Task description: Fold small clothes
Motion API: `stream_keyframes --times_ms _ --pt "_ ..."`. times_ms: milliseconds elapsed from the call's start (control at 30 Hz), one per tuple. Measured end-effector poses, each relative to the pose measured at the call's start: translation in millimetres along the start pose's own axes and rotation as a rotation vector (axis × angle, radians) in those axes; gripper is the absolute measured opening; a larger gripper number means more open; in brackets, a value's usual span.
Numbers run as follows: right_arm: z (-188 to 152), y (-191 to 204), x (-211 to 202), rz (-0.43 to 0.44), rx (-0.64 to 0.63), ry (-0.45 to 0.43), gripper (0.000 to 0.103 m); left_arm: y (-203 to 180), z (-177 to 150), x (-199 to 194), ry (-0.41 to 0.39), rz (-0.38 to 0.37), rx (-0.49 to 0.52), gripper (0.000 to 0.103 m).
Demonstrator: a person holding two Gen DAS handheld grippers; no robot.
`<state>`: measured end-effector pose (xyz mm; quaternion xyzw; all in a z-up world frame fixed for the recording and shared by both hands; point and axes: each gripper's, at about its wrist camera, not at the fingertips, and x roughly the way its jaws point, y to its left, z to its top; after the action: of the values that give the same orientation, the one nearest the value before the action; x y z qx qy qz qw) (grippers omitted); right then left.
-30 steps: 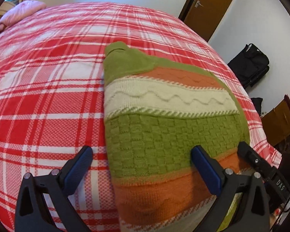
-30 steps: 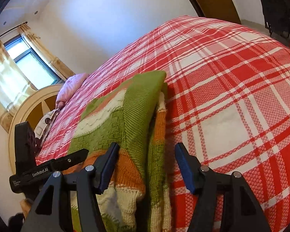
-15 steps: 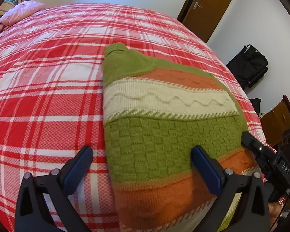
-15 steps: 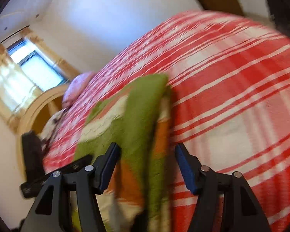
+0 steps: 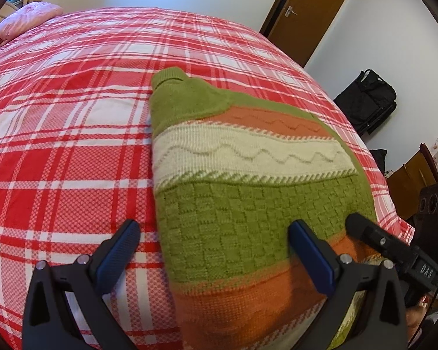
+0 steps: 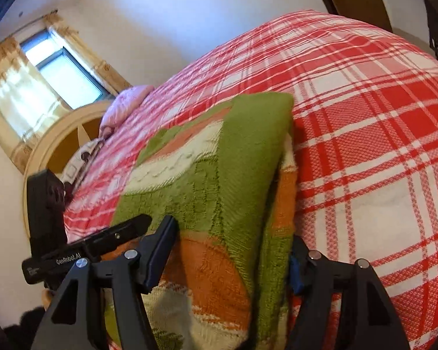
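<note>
Left wrist view: a striped green, cream and orange knitted sweater [image 5: 248, 180] lies on the red plaid bedspread [image 5: 67, 134], its sides already folded inward into a narrow panel. The left gripper [image 5: 216, 242] hovers at the near hem, jaws wide apart, gripping nothing.

Right wrist view: the right gripper [image 6: 233, 250] straddles the sweater's [image 6: 219, 175] layered right edge, jaws apart. Probably the lengthwise fold remains.
</note>
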<state>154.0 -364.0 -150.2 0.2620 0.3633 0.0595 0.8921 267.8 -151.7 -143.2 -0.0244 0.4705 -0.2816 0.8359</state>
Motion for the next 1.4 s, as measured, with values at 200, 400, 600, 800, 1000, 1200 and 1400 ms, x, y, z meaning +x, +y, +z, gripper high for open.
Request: stream_keyframes --times_ms 200,400,600,800,1000,1200,1400 --pt "2.1 -2.0 3.3 0.035 0.02 0.018 0.062 -0.4 1.1 1.3 0.0 0.0 -0.003 0.103" --pt "3.0 -2.1 9.1 0.021 0.02 0.012 0.058 0.3 3.0 1.8 0.002 -0.016 -0.011 0.101" --pt "-5.1 14.7 5.5 -0.056 -0.035 -0.023 0.04 -8.2 0.1 -2.3 -0.04 -0.009 -0.001 0.075" --pt "-10.6 47.2 -11.1 -0.129 -0.128 -0.08 0.033 -8.9 5.3 -13.3 -0.053 0.008 -0.046 0.044" --pt "-24.3 76.8 -32.6 -0.051 -0.123 -0.12 0.032 -17.9 2.1 -36.0 -0.087 0.082 0.001 0.036" --pt "-42.8 62.4 -30.4 -0.027 -0.035 -0.086 0.032 -8.0 -8.2 -52.7 -0.069 0.08 0.006 0.041" --pt "-43.9 35.9 -32.1 -0.01 0.058 -0.065 0.049 16.3 -7.0 -31.3 0.015 0.062 -0.06 0.081"
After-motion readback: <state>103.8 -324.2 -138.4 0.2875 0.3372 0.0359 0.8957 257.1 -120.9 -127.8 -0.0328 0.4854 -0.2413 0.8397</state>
